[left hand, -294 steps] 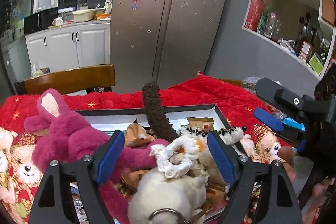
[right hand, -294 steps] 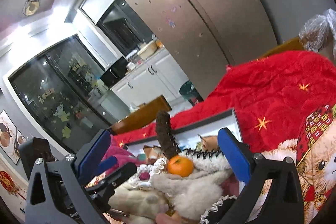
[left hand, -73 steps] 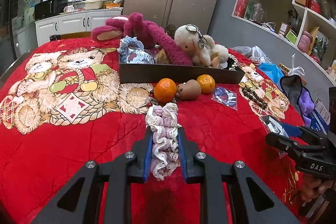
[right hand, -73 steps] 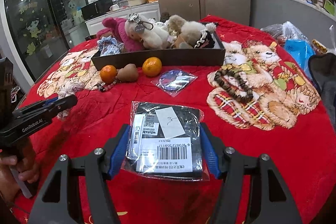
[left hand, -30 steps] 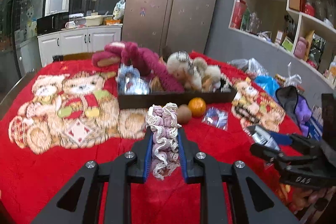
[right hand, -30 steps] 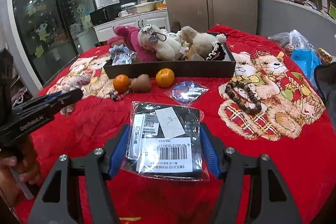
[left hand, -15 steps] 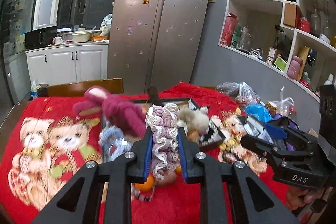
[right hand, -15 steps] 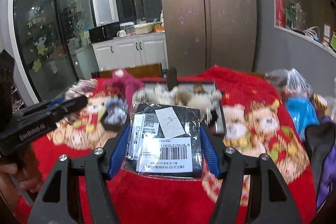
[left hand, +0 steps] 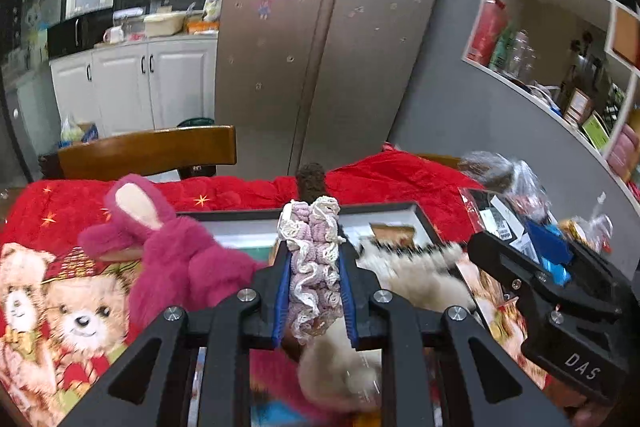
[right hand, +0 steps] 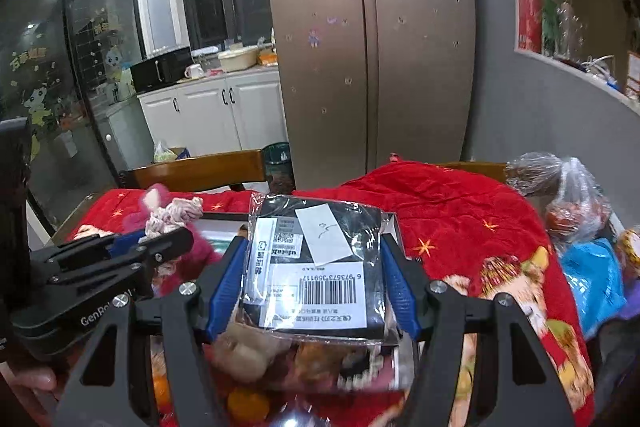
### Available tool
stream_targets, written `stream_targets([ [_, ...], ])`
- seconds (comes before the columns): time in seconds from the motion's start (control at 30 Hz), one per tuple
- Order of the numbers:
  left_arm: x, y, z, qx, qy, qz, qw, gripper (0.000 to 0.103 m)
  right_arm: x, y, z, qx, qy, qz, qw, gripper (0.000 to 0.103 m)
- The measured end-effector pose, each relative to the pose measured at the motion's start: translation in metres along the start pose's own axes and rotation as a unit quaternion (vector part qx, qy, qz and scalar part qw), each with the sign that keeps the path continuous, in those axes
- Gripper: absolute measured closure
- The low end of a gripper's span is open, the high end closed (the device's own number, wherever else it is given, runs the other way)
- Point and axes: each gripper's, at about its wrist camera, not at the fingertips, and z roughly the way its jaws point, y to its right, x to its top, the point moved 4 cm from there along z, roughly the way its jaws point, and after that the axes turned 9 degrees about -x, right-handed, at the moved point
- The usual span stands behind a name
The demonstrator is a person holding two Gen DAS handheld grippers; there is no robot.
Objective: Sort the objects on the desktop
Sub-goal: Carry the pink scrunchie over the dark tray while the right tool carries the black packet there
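Note:
My left gripper [left hand: 313,291] is shut on a frilly pink and cream scrunchie [left hand: 314,267] and hangs over the dark tray [left hand: 384,209], which holds a magenta plush [left hand: 180,263] and a cream plush [left hand: 416,275]. My right gripper [right hand: 316,287] is shut on a black packet in clear plastic with a barcode label [right hand: 320,263], also above the tray [right hand: 224,223]. Each gripper shows in the other's view: the right gripper [left hand: 556,267] at the right edge, the left gripper [right hand: 132,243] at the left with the scrunchie [right hand: 172,213].
A red blanket with teddy-bear prints [left hand: 60,307] covers the table. Plastic bags [right hand: 568,195] and a blue pouch [right hand: 592,271] lie at the right. A wooden chair back [left hand: 148,151] stands behind the table, then a steel fridge [left hand: 320,39]. Oranges [right hand: 246,403] lie in front of the tray.
Both grippers have travelled forward and upward from the table's near side to above the tray, each keeping its grip. The oranges and bead bracelet have dropped out of the left view.

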Motion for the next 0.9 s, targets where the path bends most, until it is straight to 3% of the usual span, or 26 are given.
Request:
stream_targets([
  [0.23, 0.008, -0.012, 0.026, 0.001, -0.019, 0.005, 0.9998, 0.082, 0.003, 0.011, 0.079, 0.002, -0.039, 0.014, 0.999, 0.037],
  [0.4, 0.009, -0.015, 0.04, 0.005, -0.02, 0.016, 0.9996, 0.082, -0.004, 0.011, 0.112, -0.024, -0.058, -0.015, 0.998, 0.037],
  [0.47, 0.005, -0.014, 0.047, 0.004, -0.032, 0.02, 0.9993, 0.082, -0.007, 0.011, 0.12, -0.034, -0.056, -0.018, 0.998, 0.037],
  [0.6, -0.003, -0.008, 0.055, 0.011, -0.045, 0.033, 0.9984, 0.082, -0.016, 0.013, 0.133, -0.014, -0.083, -0.001, 0.996, 0.037],
  [0.9, -0.006, 0.0, 0.058, 0.008, -0.052, 0.043, 0.9977, 0.08, -0.02, 0.007, 0.133, -0.041, -0.069, -0.03, 0.996, 0.037],
])
